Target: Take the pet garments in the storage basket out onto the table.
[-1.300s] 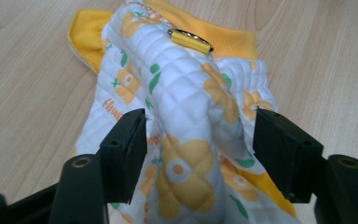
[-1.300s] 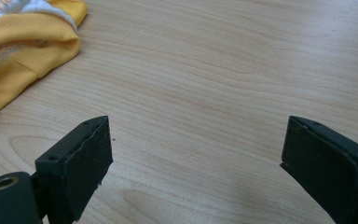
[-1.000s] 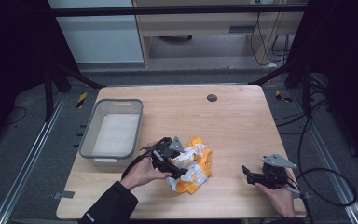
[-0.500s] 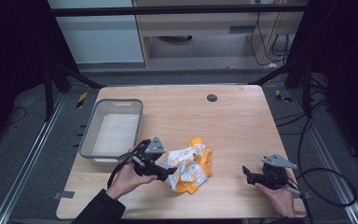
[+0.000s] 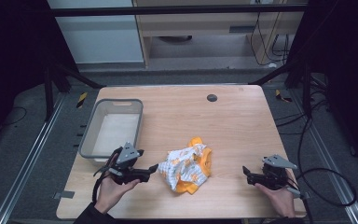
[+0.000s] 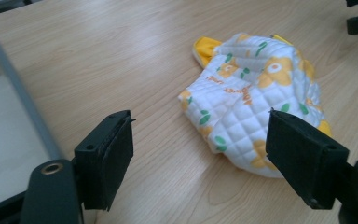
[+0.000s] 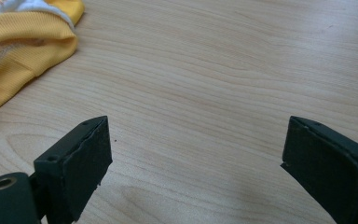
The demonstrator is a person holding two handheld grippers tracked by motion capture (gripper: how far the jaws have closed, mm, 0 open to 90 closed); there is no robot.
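A crumpled quilted garment [image 5: 186, 165], white with orange flowers and a yellow ribbed trim, lies on the front middle of the wooden table [image 5: 191, 116]. My left gripper [image 5: 150, 170] is just left of it, open, its jaws pointing at the cloth without touching. In the left gripper view the garment [image 6: 256, 102] lies ahead between the spread jaws of the left gripper [image 6: 200, 140]. My right gripper [image 5: 247, 175] rests open near the front right, well apart from the cloth. In the right gripper view the right gripper [image 7: 198, 144] frames bare wood, with the garment's yellow trim [image 7: 23, 46] at upper left.
A grey plastic bin [image 5: 89, 135] stands at the table's left, just behind my left hand; its wall [image 6: 14, 88] also shows in the left gripper view. A dark round hole [image 5: 211, 97] sits near the far edge. Cables trail off the right side.
My left gripper has pulled back to the left and toward the front edge, away from the garment, which now lies free. The right gripper has stayed put.
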